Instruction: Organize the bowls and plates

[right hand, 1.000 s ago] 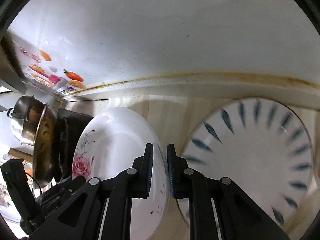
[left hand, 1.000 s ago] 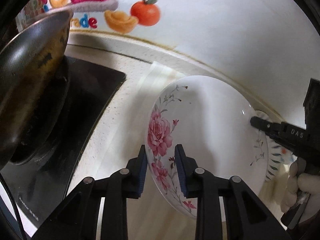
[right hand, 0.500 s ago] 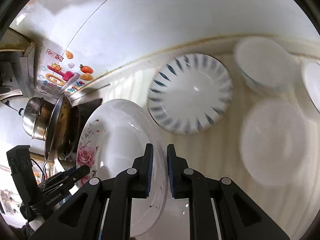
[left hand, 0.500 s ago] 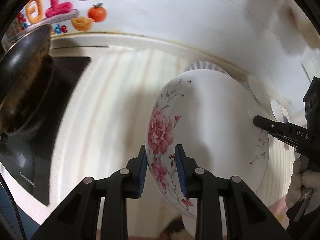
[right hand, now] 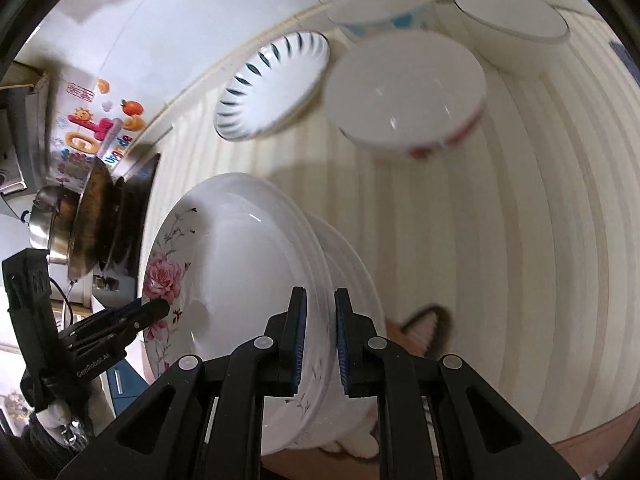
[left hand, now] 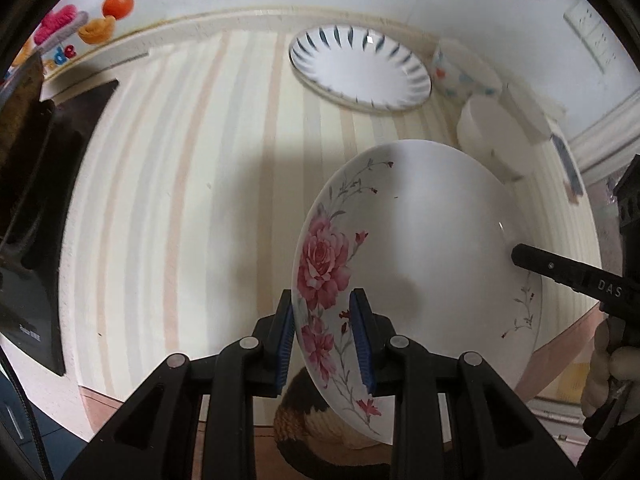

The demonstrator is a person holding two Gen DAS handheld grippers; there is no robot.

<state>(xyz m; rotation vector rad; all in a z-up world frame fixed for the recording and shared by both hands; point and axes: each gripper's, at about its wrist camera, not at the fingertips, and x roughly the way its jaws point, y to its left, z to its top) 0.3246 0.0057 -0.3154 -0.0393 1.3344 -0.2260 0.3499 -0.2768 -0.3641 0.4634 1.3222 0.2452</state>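
Observation:
A white plate with pink roses is held in the air above the striped counter, one gripper on each side of its rim. My left gripper is shut on the rose side of the rim. My right gripper is shut on the opposite rim; the plate also shows in the right wrist view. On the counter behind stand a plate with blue dashes, a white bowl with red marks, a bowl with blue marks and another white bowl.
A black cooktop with a metal wok and a steel pot lies at the left. The striped counter ends at a front edge below. A brown furry shape shows under the plate, beyond the edge.
Both grippers have carried the rose plate up and back from the wall, toward the counter's front edge. The blue-dash plate and the bowls have come into view behind.

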